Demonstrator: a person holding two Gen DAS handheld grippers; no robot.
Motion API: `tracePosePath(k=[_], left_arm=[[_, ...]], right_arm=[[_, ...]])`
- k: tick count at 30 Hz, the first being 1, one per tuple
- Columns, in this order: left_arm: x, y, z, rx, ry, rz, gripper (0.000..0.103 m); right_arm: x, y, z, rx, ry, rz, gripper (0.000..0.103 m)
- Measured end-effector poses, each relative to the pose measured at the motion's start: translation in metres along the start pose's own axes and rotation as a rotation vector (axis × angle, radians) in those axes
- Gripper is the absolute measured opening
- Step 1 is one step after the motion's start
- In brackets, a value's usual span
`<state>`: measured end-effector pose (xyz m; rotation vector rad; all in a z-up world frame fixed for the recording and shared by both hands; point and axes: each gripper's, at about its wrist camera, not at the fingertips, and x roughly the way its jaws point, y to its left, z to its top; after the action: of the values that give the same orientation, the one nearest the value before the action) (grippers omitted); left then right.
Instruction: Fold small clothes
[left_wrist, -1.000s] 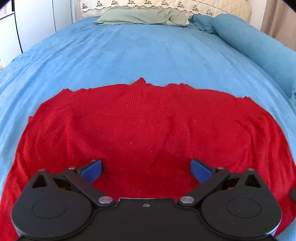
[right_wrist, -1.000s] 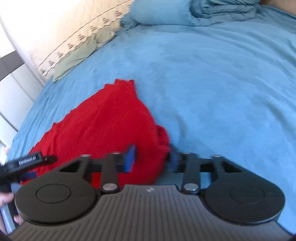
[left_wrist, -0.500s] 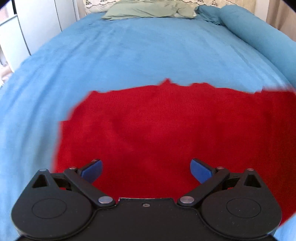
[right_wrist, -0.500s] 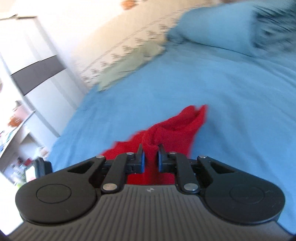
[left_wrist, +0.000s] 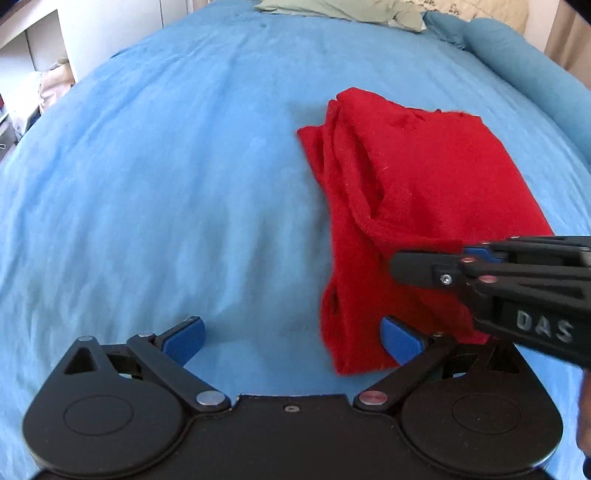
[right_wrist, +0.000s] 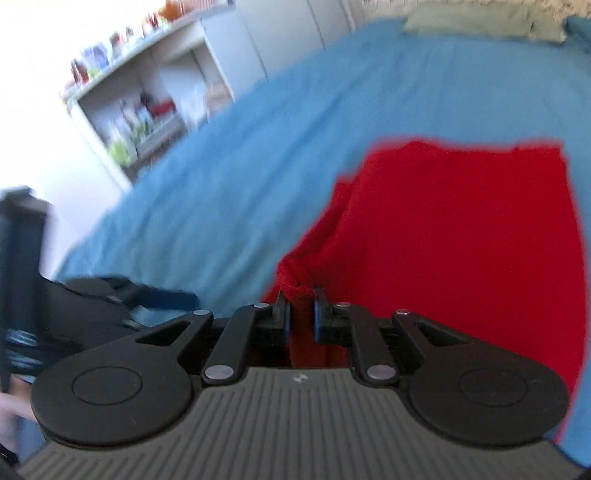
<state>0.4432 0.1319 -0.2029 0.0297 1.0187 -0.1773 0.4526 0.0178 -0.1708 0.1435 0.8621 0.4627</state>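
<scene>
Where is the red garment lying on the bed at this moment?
In the left wrist view, the red garment lies folded on the blue bedspread, right of centre, its near edge pinched in the right gripper.

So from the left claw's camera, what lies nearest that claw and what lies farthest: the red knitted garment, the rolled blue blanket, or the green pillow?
1. Red knitted garment, just ahead on the right.
2. Rolled blue blanket, along the bed's right edge.
3. Green pillow, at the bed's far end.

One red garment (left_wrist: 417, 206) is lying ahead of two hand-held grippers: the left hand-held gripper (left_wrist: 291, 338) and the right hand-held gripper (right_wrist: 301, 314). One green pillow (left_wrist: 336, 9) is sitting far beyond them on one bed (left_wrist: 166, 184).
</scene>
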Motion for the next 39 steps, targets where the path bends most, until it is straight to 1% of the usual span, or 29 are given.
tracePosePath(k=[1, 4, 6, 7, 8, 10, 11, 12, 13, 14, 16, 19, 20, 21, 23, 25, 26, 27, 29, 30, 32, 34, 37, 38, 39], left_arm=[[-0.003, 0.000, -0.002, 0.003, -0.009, -0.007, 0.102], [-0.009, -0.002, -0.004, 0.014, -0.017, -0.014, 0.102], [-0.011, -0.001, -0.006, 0.015, -0.020, -0.020, 0.102], [-0.012, 0.000, -0.007, 0.013, -0.019, -0.021, 0.102], [-0.012, 0.000, -0.007, 0.013, -0.018, -0.022, 0.102], [-0.014, 0.001, -0.009, 0.020, -0.013, -0.017, 0.102], [-0.017, 0.001, -0.011, 0.024, -0.011, -0.013, 0.102], [-0.020, 0.000, -0.012, 0.030, -0.010, -0.011, 0.102], [-0.024, 0.000, -0.014, 0.039, -0.011, -0.013, 0.102], [-0.028, -0.001, -0.015, 0.049, -0.016, -0.015, 0.102], [-0.037, -0.003, -0.013, 0.063, -0.046, -0.032, 0.102], [-0.052, -0.007, -0.011, 0.049, -0.098, -0.105, 0.102], [-0.056, -0.008, -0.010, 0.034, -0.115, -0.137, 0.102], [-0.058, -0.009, -0.009, 0.019, -0.130, -0.163, 0.102], [-0.061, -0.013, -0.006, -0.004, -0.158, -0.196, 0.100], [-0.058, -0.020, -0.003, -0.015, -0.171, -0.211, 0.092], [-0.055, -0.024, -0.001, -0.022, -0.167, -0.225, 0.084], [-0.052, -0.027, 0.002, -0.033, -0.159, -0.240, 0.079], [-0.047, -0.030, 0.004, -0.057, -0.148, -0.264, 0.077], [-0.043, -0.033, 0.006, -0.070, -0.141, -0.263, 0.076], [-0.038, -0.036, 0.009, -0.089, -0.133, -0.247, 0.076], [-0.031, -0.036, 0.013, -0.114, -0.118, -0.217, 0.070], [-0.024, -0.033, 0.014, -0.144, -0.094, -0.203, 0.048], [-0.021, -0.033, 0.015, -0.148, -0.070, -0.186, 0.021], [-0.018, -0.031, 0.015, -0.154, -0.047, -0.168, 0.013]], right_arm=[[0.003, 0.001, -0.002, 0.003, 0.006, -0.003, 0.026], [-0.006, 0.007, -0.002, 0.007, -0.020, 0.017, 0.027], [-0.011, 0.011, 0.003, -0.022, -0.044, 0.021, 0.027], [-0.010, 0.014, 0.005, -0.039, -0.045, 0.014, 0.027], [-0.007, 0.019, 0.004, -0.061, -0.027, 0.007, 0.029], [0.002, 0.023, 0.003, -0.091, 0.023, -0.007, 0.039], [0.003, 0.023, -0.001, -0.094, 0.034, -0.011, 0.050], [0.001, 0.022, -0.001, -0.088, 0.038, 0.000, 0.063], [-0.004, 0.020, -0.001, -0.074, 0.028, 0.011, 0.068], [-0.013, 0.017, -0.001, -0.058, 0.001, 0.018, 0.075], [-0.042, 0.005, -0.004, -0.022, -0.068, 0.009, 0.077], [-0.084, -0.018, -0.012, 0.045, -0.160, -0.036, 0.080], [-0.098, -0.027, -0.018, 0.060, -0.186, -0.069, 0.085], [-0.108, -0.034, -0.025, 0.063, -0.202, -0.103, 0.087], [-0.121, -0.046, -0.040, 0.049, -0.213, -0.180, 0.087], [-0.128, -0.057, -0.054, 0.041, -0.200, -0.231, 0.087], [-0.128, -0.062, -0.061, 0.048, -0.183, -0.248, 0.087], [-0.128, -0.067, -0.066, 0.062, -0.170, -0.255, 0.087], [-0.129, -0.076, -0.075, 0.113, -0.166, -0.249, 0.087], [-0.130, -0.079, -0.080, 0.138, -0.170, -0.239, 0.086], [-0.129, -0.083, -0.082, 0.168, -0.177, -0.232, 0.086], [-0.127, -0.083, -0.084, 0.170, -0.177, -0.228, 0.086], [-0.121, -0.078, -0.082, 0.160, -0.173, -0.222, 0.086], [-0.120, -0.078, -0.081, 0.156, -0.171, -0.221, 0.086], [-0.120, -0.078, -0.081, 0.153, -0.169, -0.220, 0.086]])
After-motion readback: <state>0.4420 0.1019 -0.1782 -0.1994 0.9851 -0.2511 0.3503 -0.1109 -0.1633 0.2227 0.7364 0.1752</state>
